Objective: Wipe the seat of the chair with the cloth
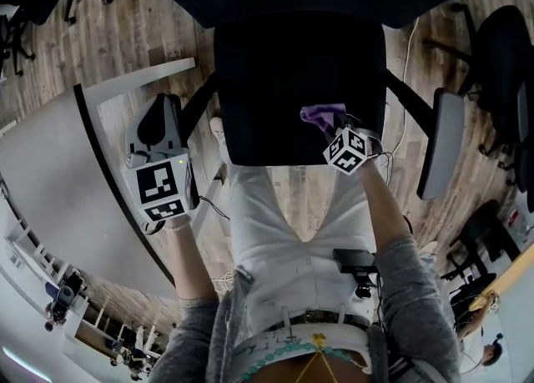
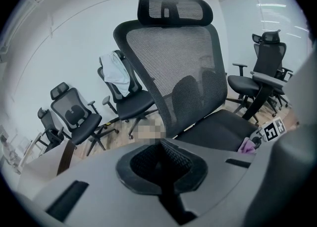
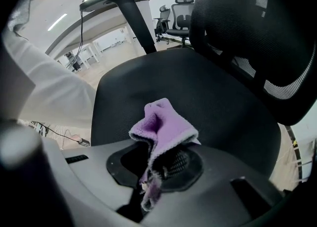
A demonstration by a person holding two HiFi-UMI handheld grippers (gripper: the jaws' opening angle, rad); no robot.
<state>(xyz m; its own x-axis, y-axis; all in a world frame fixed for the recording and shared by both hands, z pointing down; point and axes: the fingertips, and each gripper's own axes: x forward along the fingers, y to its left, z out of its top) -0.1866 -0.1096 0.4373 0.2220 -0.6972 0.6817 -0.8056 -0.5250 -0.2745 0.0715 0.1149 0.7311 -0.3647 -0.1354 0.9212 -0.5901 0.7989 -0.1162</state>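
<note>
Wood-plank floor (image 1: 158, 31) under black chair (image 1: 284, 81) and white table (image 1: 58, 173).

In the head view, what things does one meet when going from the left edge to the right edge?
white table → left gripper → purple cloth held in the right gripper → chair armrest

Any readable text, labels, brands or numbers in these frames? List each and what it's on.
No readable words, brands or numbers in any view.
Left tool, marker cube: black-and-white square patterns only, no letters.
Right tool, marker cube: the same, patterns only.
Purple cloth: no tag or print showing.
Chair seat: plain black, no label showing.
</note>
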